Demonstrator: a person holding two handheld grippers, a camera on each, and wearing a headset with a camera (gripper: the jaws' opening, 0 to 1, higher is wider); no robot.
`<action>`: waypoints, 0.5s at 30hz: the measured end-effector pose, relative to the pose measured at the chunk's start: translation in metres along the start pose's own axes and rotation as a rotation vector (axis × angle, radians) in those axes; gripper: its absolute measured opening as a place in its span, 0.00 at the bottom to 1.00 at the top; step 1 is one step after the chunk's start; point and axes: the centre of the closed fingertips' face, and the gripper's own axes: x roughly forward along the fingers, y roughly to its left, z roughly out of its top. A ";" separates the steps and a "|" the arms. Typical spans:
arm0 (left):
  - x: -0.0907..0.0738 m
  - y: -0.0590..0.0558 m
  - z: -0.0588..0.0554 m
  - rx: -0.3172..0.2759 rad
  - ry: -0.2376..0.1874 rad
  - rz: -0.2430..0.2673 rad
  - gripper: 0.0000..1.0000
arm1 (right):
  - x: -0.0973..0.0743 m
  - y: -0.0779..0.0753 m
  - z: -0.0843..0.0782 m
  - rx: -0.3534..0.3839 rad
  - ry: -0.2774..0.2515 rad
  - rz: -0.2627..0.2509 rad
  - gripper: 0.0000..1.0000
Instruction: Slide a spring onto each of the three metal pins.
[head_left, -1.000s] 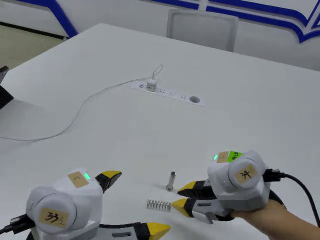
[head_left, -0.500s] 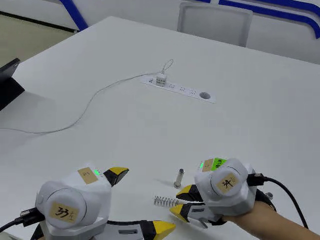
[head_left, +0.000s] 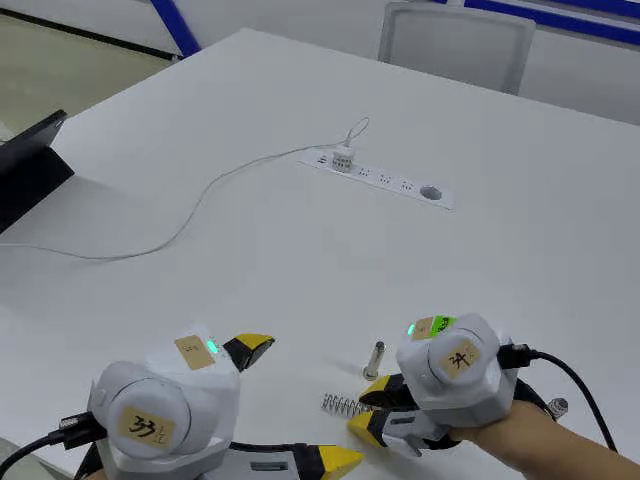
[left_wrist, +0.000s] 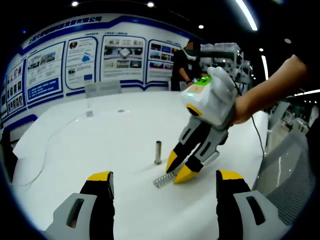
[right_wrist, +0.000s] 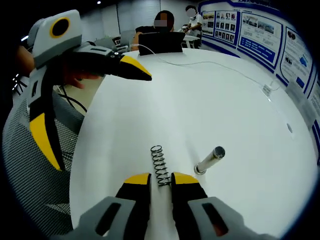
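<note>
A small coil spring (head_left: 340, 404) lies flat on the white table (head_left: 300, 250). Just beyond it a short metal pin (head_left: 376, 358) stands upright. My right gripper (head_left: 368, 408) is low over the table, its jaws narrowly open, with the spring's near end (right_wrist: 161, 172) lying between the yellow fingertips (right_wrist: 137, 179). The pin (right_wrist: 210, 159) stands to the right of that spring. My left gripper (head_left: 292, 405) hovers at the near left, jaws wide open and holding nothing. From the left gripper view (left_wrist: 165, 176), the spring (left_wrist: 162, 179) and pin (left_wrist: 158, 152) lie ahead, with the right gripper (left_wrist: 178, 168) coming down on the spring.
A white power strip (head_left: 385, 180) with a plugged-in cable (head_left: 200, 200) lies mid-table. A dark screen (head_left: 30, 170) stands at the left edge, a chair (head_left: 455, 45) at the far side. A small metal piece (head_left: 557, 407) lies by the right wrist. People sit beyond the table (right_wrist: 162, 22).
The head camera has shifted. My right gripper has slid left and slightly nearer, so the spring's end now lies between its tips. The jaw gap looks unchanged. The left gripper has held its place.
</note>
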 end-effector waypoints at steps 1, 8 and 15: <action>0.000 -0.001 0.000 0.000 0.002 -0.004 0.86 | -0.006 -0.002 0.000 -0.003 0.005 0.011 0.16; 0.001 -0.006 0.000 0.004 0.007 -0.025 0.84 | 0.000 0.004 -0.002 0.003 0.024 0.007 0.11; 0.003 -0.014 -0.001 0.023 0.015 -0.057 0.82 | -0.013 0.007 0.004 0.010 -0.006 0.007 0.11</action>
